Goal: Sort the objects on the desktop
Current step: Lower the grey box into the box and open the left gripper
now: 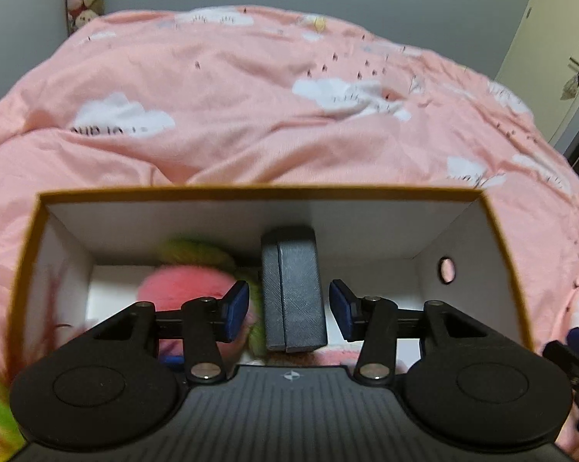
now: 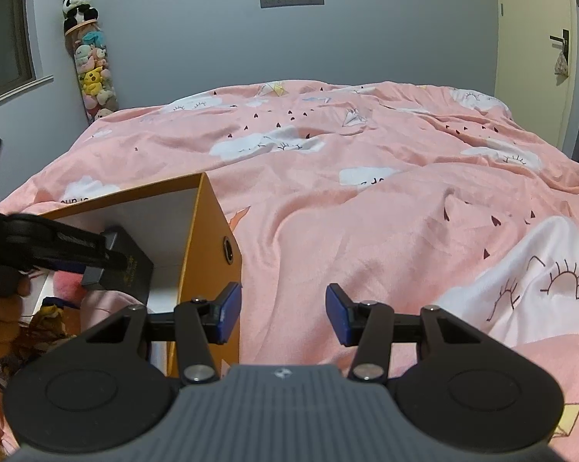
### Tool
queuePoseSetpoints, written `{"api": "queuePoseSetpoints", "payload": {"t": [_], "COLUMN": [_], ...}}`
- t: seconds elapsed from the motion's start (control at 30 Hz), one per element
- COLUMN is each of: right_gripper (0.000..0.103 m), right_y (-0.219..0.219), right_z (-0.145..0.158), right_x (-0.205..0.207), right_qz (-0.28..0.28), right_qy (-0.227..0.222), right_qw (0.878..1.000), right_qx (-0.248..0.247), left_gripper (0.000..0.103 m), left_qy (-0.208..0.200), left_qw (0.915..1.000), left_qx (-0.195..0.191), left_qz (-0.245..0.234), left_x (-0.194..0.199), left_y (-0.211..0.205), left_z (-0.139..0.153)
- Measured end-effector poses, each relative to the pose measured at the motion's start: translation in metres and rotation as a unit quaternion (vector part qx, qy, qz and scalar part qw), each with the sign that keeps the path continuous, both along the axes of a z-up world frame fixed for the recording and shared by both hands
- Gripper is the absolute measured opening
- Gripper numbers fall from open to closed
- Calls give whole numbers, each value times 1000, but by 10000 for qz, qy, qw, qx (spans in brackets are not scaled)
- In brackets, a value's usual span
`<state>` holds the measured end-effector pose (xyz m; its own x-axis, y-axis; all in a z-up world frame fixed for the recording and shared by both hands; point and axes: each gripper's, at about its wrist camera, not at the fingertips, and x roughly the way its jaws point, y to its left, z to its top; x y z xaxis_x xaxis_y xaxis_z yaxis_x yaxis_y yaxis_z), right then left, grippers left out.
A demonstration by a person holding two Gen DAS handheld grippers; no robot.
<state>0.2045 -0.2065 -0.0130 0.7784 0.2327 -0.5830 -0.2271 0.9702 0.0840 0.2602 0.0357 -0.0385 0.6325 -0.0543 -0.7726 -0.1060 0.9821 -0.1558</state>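
A dark grey rectangular case with a seam along its narrow side point(image 1: 292, 288) is seen standing on end inside an open cardboard box with an orange outside and white inside point(image 1: 228, 192), which rests on a bed covered by a pink quilt printed with white clouds point(image 1: 251, 88). The left gripper point(image 1: 289, 310) is held over the box with its blue pads point(image 1: 236, 310) spread to either side of the case; a gap is visible on both sides, so the case appears to be released rather than pinched. A fluffy pink and green soft toy point(image 1: 181, 283) already lies on the box floor beside the case, which suggests that at least two items have been sorted into the box. The right gripper point(image 2: 281, 313) is held beside the box's outer wall, above the quilt, with its jaws parted and nothing between them. In the right wrist view a yellowish, dark-patterned item point(image 2: 49, 313) is glimpsed at the near left, but its nature and whether it lies in the box cannot be told. No further loose objects are visible on the quilt, so the sorting is judged to be near its end, with the left gripper's withdrawal remaining.
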Motion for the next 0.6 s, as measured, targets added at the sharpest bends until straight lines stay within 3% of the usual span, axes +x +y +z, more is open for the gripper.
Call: {"api": "queuePoseSetpoints", "payload": {"t": [0.33,0.6], "right_gripper": [64,64], "right_y": [16,34], "right_z": [24,36], "right_x": [-35,-72], "right_qz": [376,454], "right_qy": [-661,-1170], "right_qw": [9971,9918], "right_qx": [18,252], "left_gripper": [54,54], "left_qy": [-942,-973], "left_qw": [9947,9937], "left_qx": [393,364], "left_qz": [147,419], "left_x": [-89,-148], "left_y": [-8,-2], "left_z": [54,57]}}
